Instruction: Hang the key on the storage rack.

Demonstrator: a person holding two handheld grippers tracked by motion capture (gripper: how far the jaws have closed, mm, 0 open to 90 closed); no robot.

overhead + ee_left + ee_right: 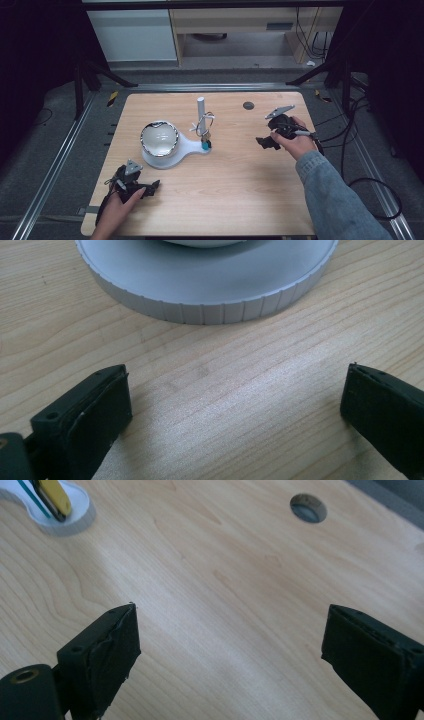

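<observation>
Keys (204, 134) hanging on stand (192, 146), bowl (159, 138) beside

Left black two-jaw tongs (154, 185) low at the near left of the counter, gripped by a bare left hand (125, 196), forearm entering from the bottom edge; jaws spread wide, nothing between them. Right black two-jaw tongs (261, 142) at the right side, held in the right hand (296, 142), denim-sleeved forearm angling in from bottom right; jaws likewise wide apart, pointing leftward.
</observation>
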